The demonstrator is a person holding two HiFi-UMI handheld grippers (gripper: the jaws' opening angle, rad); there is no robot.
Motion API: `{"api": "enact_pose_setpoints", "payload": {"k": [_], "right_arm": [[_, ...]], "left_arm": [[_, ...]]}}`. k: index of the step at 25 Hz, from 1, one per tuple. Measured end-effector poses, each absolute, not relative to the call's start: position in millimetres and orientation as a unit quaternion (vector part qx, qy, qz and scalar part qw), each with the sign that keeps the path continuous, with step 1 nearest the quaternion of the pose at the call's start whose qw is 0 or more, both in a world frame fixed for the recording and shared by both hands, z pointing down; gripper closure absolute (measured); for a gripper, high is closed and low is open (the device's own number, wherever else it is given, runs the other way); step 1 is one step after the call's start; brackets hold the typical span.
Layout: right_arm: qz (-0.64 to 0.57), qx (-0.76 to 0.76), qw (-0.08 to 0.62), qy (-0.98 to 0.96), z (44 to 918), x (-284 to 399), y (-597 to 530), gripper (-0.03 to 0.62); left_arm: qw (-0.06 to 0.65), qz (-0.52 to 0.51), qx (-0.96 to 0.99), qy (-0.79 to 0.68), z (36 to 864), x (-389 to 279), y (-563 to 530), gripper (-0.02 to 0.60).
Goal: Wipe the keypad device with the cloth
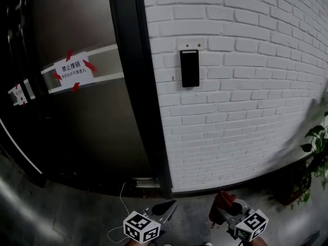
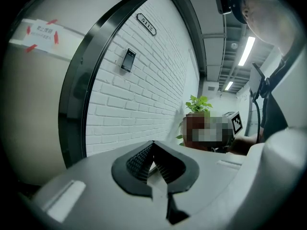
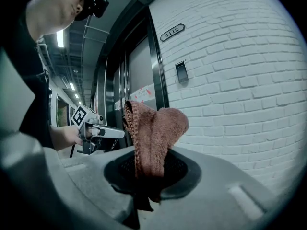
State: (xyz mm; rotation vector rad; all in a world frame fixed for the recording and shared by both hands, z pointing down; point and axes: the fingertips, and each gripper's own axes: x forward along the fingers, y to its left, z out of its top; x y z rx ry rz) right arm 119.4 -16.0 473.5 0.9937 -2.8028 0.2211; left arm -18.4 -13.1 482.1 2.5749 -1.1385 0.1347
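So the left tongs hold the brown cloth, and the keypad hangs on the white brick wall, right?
Not quite: the right tongs hold the cloth, as the right gripper view shows; the left tongs are empty. The keypad is on the white brick wall.

Wall plate [image 3: 171,32]: 5112; door sign [image 1: 75,69]: 禁止推销

The white brick wall [image 1: 246,86] just right of the dark door frame [image 1: 134,86] carries the black keypad device [image 1: 189,68], fixed flat to the bricks near that frame. Below, a thin white cable [image 1: 120,204] trails over the dark, faintly shiny floor [image 1: 66,214] at the frame's foot. A potted plant [image 1: 313,135] stands well off to the frame's right.
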Motion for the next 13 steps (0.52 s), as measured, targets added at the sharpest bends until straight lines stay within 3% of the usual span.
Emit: {"api": "enact_pose_setpoints", "payload": {"k": [13], "right_arm": [[0.076,0.330,0.079,-0.938,473.1,109.6,-9.9,0.540]], "left_arm": [[0.158,0.038,0.903,-0.399,480.7,-21.6,-5.1,0.565]]}}
